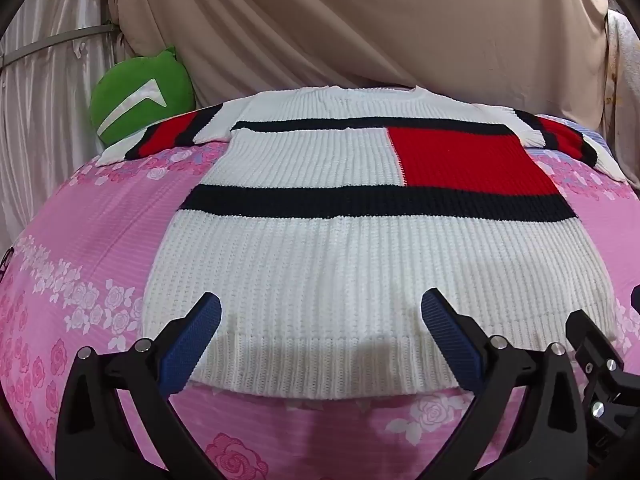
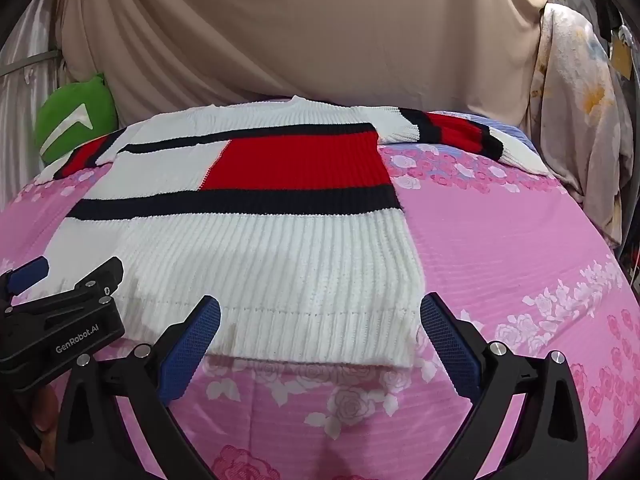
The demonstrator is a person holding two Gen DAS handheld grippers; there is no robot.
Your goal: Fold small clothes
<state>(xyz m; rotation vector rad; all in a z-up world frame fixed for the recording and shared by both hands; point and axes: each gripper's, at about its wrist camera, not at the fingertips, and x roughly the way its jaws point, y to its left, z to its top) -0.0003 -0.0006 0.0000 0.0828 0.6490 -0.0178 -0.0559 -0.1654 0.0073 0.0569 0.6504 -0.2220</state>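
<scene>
A white ribbed knit sweater (image 1: 340, 264) with black bands and a red block lies flat on the pink bed, sleeves spread out to both sides. My left gripper (image 1: 320, 308) hovers open over the sweater's near hem, nothing between its blue pads. In the right wrist view the same sweater (image 2: 248, 264) fills the left and middle. My right gripper (image 2: 320, 312) is open above the hem's right corner, with nothing held. The left gripper's black body (image 2: 60, 320) shows at that view's left edge.
A pink rose-print bedsheet (image 1: 80, 248) covers the bed. A green cushion (image 1: 140, 100) leans at the back left. Beige drapes (image 1: 360, 20) hang behind the bed, and patterned cloth (image 2: 580, 120) hangs at the far right. Bare sheet (image 2: 520, 240) spreads right of the sweater.
</scene>
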